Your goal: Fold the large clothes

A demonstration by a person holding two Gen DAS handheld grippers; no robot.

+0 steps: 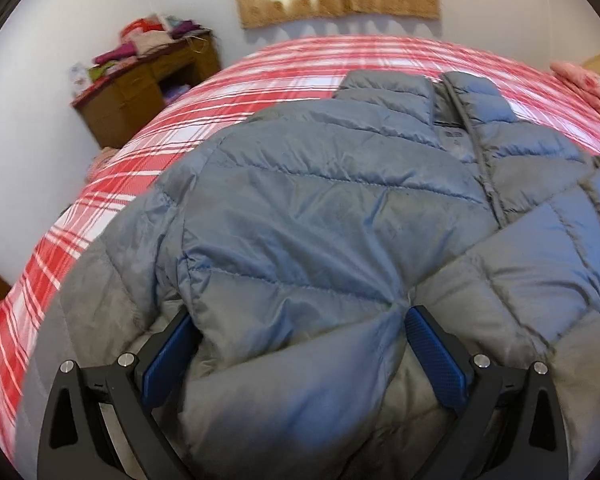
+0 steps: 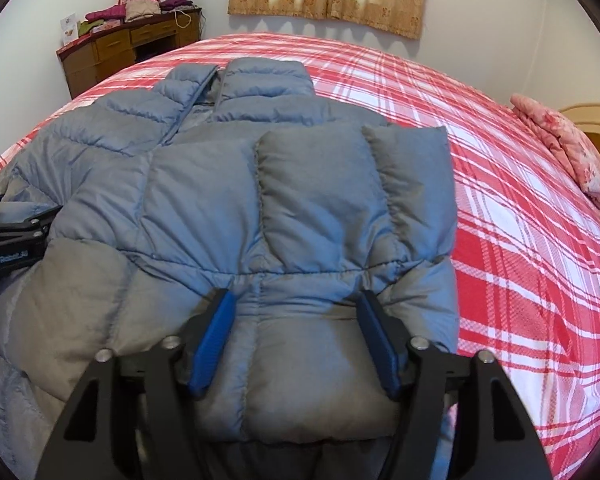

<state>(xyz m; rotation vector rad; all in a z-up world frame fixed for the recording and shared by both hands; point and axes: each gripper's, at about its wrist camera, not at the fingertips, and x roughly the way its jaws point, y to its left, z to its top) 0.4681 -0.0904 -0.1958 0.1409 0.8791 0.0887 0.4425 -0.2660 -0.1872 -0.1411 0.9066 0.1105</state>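
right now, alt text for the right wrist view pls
The right gripper has a thick fold of a grey-blue puffer jacket bunched between its blue-padded fingers, on a bed with a red-and-white plaid sheet. The left gripper shows at the left edge.

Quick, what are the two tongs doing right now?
Left tongs: closed on the jacket.
Right tongs: closed on the jacket too.
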